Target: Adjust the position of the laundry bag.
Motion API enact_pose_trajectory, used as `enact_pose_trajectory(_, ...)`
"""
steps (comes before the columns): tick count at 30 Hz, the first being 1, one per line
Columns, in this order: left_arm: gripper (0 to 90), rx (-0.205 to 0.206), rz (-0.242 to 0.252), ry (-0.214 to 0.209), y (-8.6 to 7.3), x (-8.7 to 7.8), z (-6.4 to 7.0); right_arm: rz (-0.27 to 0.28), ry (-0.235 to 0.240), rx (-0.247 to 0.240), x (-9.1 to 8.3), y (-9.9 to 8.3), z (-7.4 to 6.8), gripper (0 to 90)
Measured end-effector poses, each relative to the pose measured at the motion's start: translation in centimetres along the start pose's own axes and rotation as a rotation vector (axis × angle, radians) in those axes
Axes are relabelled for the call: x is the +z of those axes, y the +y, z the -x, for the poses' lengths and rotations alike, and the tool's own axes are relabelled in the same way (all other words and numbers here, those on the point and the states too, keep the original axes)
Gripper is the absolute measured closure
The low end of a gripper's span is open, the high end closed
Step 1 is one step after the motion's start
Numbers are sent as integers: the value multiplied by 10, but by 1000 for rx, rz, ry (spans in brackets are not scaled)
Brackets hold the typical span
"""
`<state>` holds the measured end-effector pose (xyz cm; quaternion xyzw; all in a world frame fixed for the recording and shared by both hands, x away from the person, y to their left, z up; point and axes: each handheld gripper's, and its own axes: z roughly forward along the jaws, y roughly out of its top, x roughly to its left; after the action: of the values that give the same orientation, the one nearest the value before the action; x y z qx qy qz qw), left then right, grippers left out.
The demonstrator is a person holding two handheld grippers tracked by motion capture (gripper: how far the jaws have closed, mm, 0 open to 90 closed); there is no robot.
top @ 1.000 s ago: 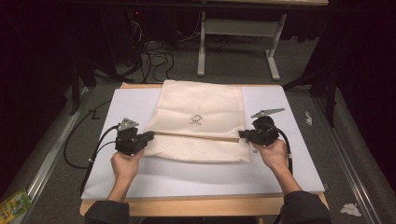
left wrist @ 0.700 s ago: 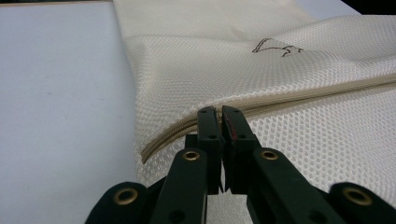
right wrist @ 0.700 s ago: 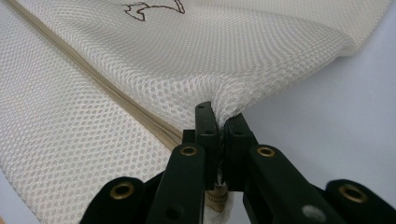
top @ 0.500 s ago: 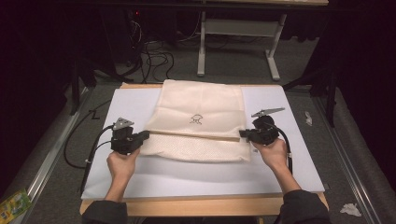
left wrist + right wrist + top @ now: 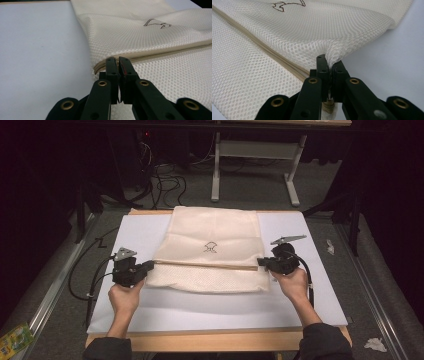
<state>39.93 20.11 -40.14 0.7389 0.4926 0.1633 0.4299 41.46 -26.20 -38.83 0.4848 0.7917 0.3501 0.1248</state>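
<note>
Leftward since the earlier frame has gone the left gripper, stretching the cream mesh zipped bag flat across the white board with the right gripper; left gripper view: jaws pinching the bag's zipper corner; right gripper view: jaws pressed together on its folded mesh edge.

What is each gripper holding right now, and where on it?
Both hold the mesh bag: left gripper pinches its left zipper-edge corner, right gripper its right folded corner.

A mesh bag lies on the board, between both grippers.
</note>
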Motion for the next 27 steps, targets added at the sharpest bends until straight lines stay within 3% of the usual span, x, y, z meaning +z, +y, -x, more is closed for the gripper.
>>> enact_pose_trajectory(8,874,11,-7,0,-4,-2,2,6,-11,11,0,2,3,886)
enact_pose_trajectory(15,874,-15,-15,-21,-16,-1,-1,11,-30,13,-4,7,7,886)
enact_pose_trajectory(18,874,0,-18,-11,-18,-2,1,15,-32,17,-4,8,8,886)
enact_pose_trajectory(27,875,-5,-13,-14,-22,-7,5,16,-51,19,0,10,8,886)
